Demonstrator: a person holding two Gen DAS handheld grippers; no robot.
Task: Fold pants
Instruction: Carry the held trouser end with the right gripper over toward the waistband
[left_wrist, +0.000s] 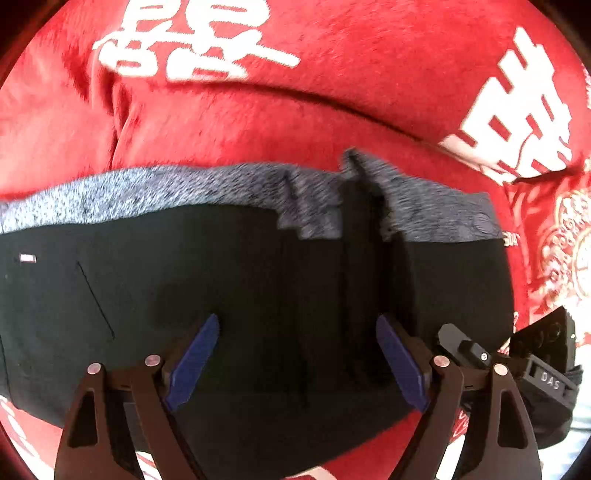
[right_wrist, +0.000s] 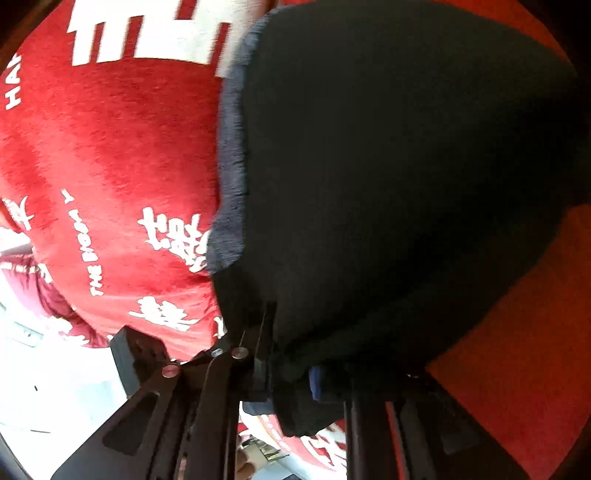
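Black pants (left_wrist: 240, 295) with a grey fleece lining (left_wrist: 177, 188) showing along the far edge lie across a red blanket (left_wrist: 295, 122). My left gripper (left_wrist: 297, 362) is open, its blue pads (left_wrist: 192, 362) spread just above the black fabric, holding nothing. In the right wrist view the pants (right_wrist: 388, 166) fill most of the frame, hanging in a fold. My right gripper (right_wrist: 295, 373) is shut on the pants' edge, with a bit of blue pad (right_wrist: 316, 384) showing under bunched cloth. The right gripper also shows in the left wrist view (left_wrist: 535, 369) at the pants' right end.
The red blanket carries large white characters (left_wrist: 184, 40) and gold patterns (left_wrist: 565, 236). In the right wrist view its edge (right_wrist: 55, 295) drops to a bright white floor (right_wrist: 55, 387) at lower left.
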